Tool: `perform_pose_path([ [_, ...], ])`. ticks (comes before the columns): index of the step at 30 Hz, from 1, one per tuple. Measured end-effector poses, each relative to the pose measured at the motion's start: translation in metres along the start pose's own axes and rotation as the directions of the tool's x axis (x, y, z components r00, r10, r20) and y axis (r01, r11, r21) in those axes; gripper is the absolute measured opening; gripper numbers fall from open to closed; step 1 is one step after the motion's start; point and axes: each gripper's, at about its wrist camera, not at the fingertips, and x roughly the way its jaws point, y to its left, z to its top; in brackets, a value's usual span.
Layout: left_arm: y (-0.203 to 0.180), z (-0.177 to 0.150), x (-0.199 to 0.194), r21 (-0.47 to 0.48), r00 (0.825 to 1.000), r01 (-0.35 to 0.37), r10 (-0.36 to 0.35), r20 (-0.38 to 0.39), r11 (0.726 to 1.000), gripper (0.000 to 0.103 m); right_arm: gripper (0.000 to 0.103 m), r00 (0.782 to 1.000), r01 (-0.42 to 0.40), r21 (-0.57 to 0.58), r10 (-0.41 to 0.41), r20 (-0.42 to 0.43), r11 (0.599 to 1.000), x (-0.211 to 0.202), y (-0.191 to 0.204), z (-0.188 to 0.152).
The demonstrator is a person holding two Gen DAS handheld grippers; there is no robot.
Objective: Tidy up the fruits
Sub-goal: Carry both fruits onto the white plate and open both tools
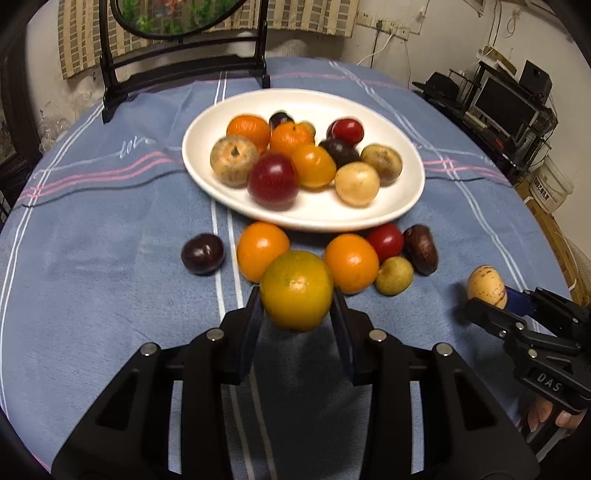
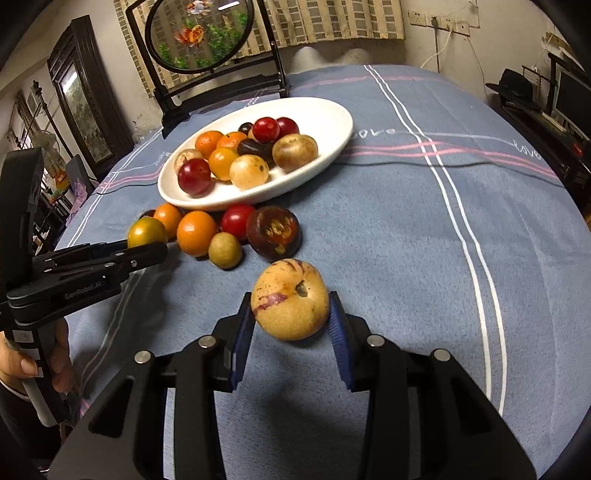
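Left gripper (image 1: 297, 314) clamped on a yellow-green orange (image 1: 296, 290), held just in front of the loose fruit cluster (image 1: 351, 258) that lies against the near rim of the white plate (image 1: 406, 206). Right gripper (image 2: 291, 317) clamped on a pale purple-streaked fruit (image 2: 290, 299), just beside the cluster's right end, over the blue cloth (image 2: 406, 240). Plate crowded toward its left half with bare rim on the right; wide open cloth to the right of plate and cluster; one dark plum (image 1: 202, 253) sits apart on the left, and a framed round screen (image 2: 199, 33) stands at the far table edge.

Right tool (image 2: 291, 314) clamps pale streaked fruit (image 2: 290, 299) above tablecloth (image 2: 406, 240).
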Motion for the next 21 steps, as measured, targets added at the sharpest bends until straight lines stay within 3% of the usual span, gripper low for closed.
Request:
perform_pose_path([
  [10,0.006,0.043,-0.02,0.023,0.996,-0.014,0.012,0.093,1.0,0.038,0.04,0.994,-0.021,-0.06,0.027,0.109,0.998,-0.007,0.021,0.052],
  [16,0.013,0.071,-0.01,0.027,0.993,-0.045,0.042,0.115,0.999,0.038,0.04,0.992,-0.024,-0.067,0.032,0.123,0.997,0.016,0.027,0.091],
  [21,0.014,0.097,0.012,0.029,0.992,-0.061,0.057,0.115,0.998,0.038,0.04,0.994,-0.001,0.007,0.0,0.109,1.0,0.047,0.012,0.129],
])
